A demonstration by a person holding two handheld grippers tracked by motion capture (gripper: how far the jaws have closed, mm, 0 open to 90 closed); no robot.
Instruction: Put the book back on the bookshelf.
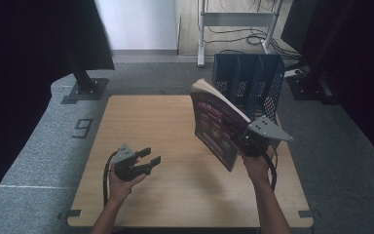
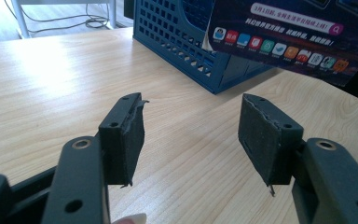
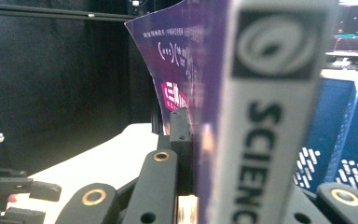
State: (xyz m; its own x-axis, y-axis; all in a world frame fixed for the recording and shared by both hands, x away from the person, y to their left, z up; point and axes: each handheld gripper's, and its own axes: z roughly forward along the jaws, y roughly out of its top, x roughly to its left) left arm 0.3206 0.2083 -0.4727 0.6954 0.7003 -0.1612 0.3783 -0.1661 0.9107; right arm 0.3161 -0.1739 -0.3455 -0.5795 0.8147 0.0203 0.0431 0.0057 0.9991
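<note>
The right gripper (image 1: 247, 140) is pinching a purple-covered magazine (image 1: 216, 124) near its spine, both pads pressing against the covers, and is holding it upright and tilted above the right half of the wooden table (image 1: 175, 195), clear of the surface. In the right gripper view the magazine (image 3: 242, 93) is standing edge-on between the jaws, its grey spine facing the camera and its purple cover curving away to the left. Just behind the magazine, at the far right edge of the table, a blue perforated file rack (image 1: 247, 78) is standing with its upright compartments open toward the top; none of the compartments appears to be holding anything. The left gripper (image 1: 148, 160) is resting low over the near left part of the table with its jaws spread and nothing between them; in the left gripper view its pads (image 2: 126, 140) are pointing across the bare tabletop toward the file rack (image 2: 186, 42) and the lower edge of the magazine (image 2: 284, 42). Judged from this arrangement, the step in hand is the carry phase: the magazine is being lifted and oriented for insertion into the rack. The next move is likely calling for aligning the magazine's lower edge parallel with one compartment opening, bringing it over the dividers without striking them, and lowering it before the pads are released; the free left gripper may be needed for steadying the rack
</note>
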